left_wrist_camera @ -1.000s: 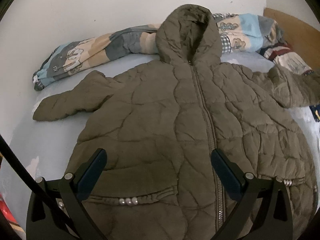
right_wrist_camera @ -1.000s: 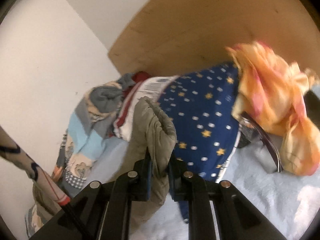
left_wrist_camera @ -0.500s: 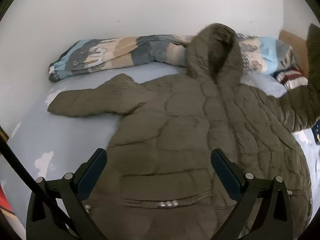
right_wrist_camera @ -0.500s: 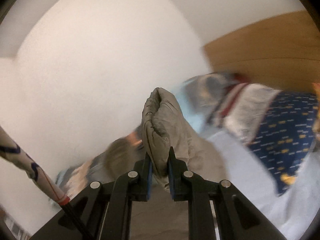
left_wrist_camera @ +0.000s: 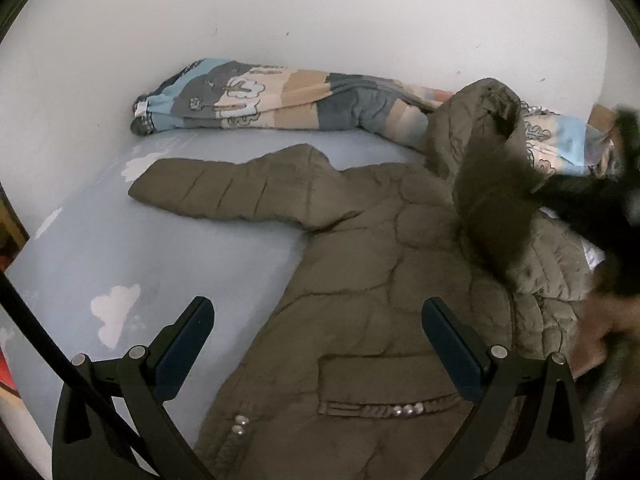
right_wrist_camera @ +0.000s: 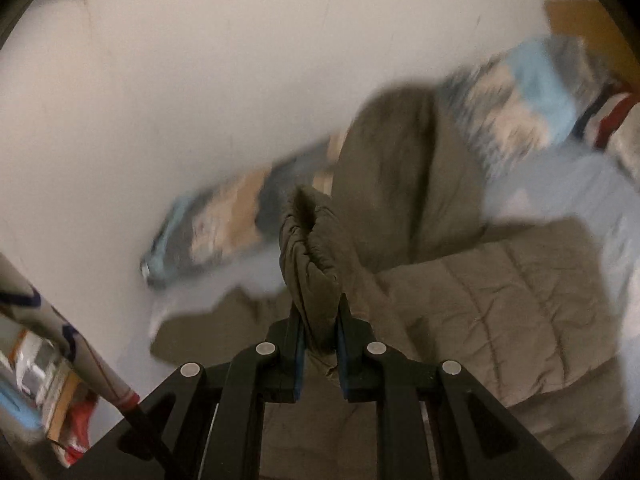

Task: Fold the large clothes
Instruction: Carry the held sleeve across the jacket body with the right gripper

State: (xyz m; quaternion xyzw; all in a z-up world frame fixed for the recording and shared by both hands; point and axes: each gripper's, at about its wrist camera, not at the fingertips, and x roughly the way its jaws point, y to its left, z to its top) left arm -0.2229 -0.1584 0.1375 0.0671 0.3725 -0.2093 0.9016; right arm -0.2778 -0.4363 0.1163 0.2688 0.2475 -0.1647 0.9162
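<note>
Black fingers with blue pads fill the bottom of both wrist views. In the left wrist view the left gripper (left_wrist_camera: 318, 344) stands spread wide with nothing between its jaws, angled down above the lower front of the jacket (left_wrist_camera: 360, 320); one finger shows at lower left over the sheet (left_wrist_camera: 120, 240), the other at lower right over the quilted cloth. Just past the fingers, low in the frame, runs a pocket flap with a row of silver snaps (left_wrist_camera: 400, 410). The olive jacket lies front up across the middle and right of the frame on the pale blue sheet, one sleeve (left_wrist_camera: 224, 194) stretched flat toward the left, its hood (left_wrist_camera: 476, 120) up at the upper right and leaning on a patterned blanket (left_wrist_camera: 280, 100) rolled along the white wall (left_wrist_camera: 320, 20). At the far right edge a dark, blurred shape crosses over the jacket; what it is cannot be told for sure. In the right wrist view the right gripper (right_wrist_camera: 320, 316) is pinched nearly closed on the cuff (right_wrist_camera: 312, 248) of the other sleeve, which bunches up between the pads at the centre of the frame and stands above them. That gripper points down and across the jacket body, which spreads at lower right. Beyond the cuff the hood and blanket are smeared by motion blur against the wall.
</note>
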